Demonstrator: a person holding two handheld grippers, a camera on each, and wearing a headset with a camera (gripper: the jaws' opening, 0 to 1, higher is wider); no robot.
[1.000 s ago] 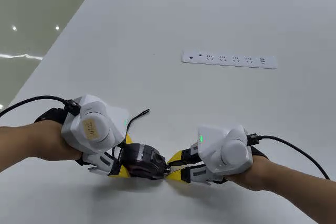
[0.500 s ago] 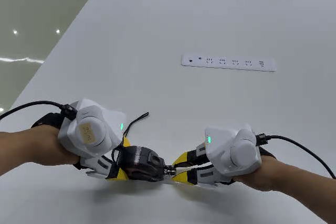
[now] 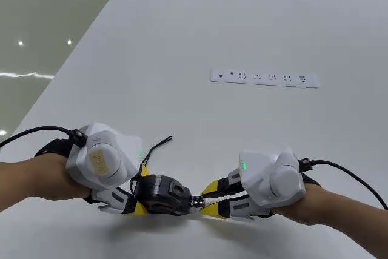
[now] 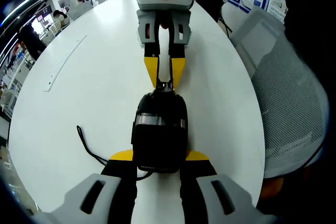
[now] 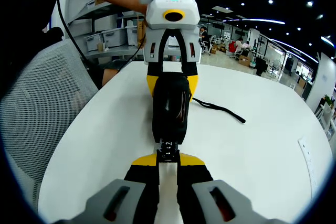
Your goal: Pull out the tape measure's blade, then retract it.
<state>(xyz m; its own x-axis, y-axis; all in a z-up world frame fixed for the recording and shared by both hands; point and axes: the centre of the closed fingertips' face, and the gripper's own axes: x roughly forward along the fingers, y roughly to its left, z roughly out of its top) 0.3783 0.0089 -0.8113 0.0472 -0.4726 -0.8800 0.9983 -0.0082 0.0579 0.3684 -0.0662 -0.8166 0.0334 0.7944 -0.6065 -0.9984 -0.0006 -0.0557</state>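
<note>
Holds the black tape measure (image 3: 160,194) tight in the left gripper (image 3: 143,191) near the white table (image 3: 182,40) front edge, pinches the blade tip (image 3: 195,199) in the narrowed right gripper (image 3: 207,199) just beside, with a grey mesh chair (image 5: 47,103) seen in the gripper views.

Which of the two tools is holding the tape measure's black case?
The left tool: its jaws clamp the sides of the tape measure, while the right tool pinches only the metal hook at the blade's tip.
</note>
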